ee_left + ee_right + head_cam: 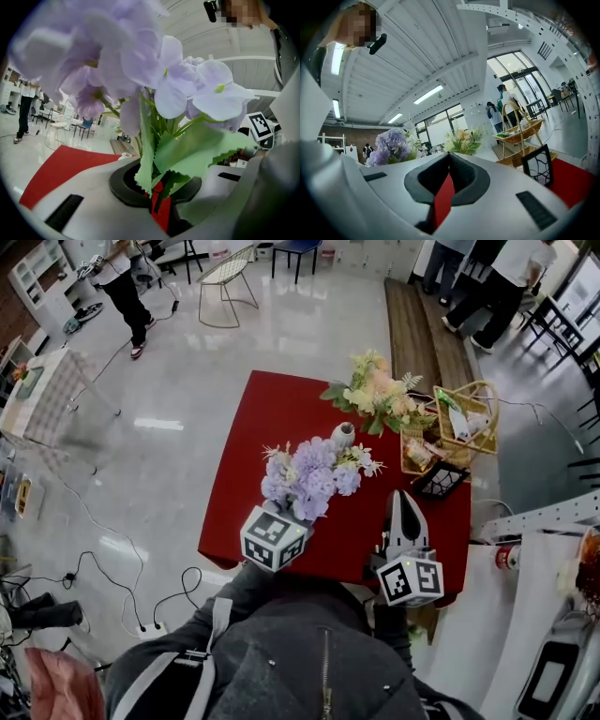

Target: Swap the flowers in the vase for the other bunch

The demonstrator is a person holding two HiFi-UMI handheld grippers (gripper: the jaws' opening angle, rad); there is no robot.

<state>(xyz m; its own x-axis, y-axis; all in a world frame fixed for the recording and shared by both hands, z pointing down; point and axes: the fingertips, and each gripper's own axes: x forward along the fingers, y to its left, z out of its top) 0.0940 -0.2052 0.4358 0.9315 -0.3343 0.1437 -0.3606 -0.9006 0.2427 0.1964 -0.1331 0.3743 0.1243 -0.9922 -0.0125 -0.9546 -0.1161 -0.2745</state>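
Purple flower bunch (309, 479) hangs over the red table (248, 460), stems clamped in the left gripper (158, 199), near the white vase (343, 435). Right gripper (405, 514) is pinched closed and empty at the table's near edge. Peach bunch (375, 390) lies at the far edge.

Head view: left tongs (274, 538) tips hidden under purple bunch (309, 486); stems not visible. Vase (343, 435) mostly behind blooms, only neck shows. Desk (272, 427) near edge covered by person's torso. Basket (469, 418) contents too small to ID. Left gripper view: blooms blurred close to lens, cut off at top edge; stem ends lost betw. jaws.
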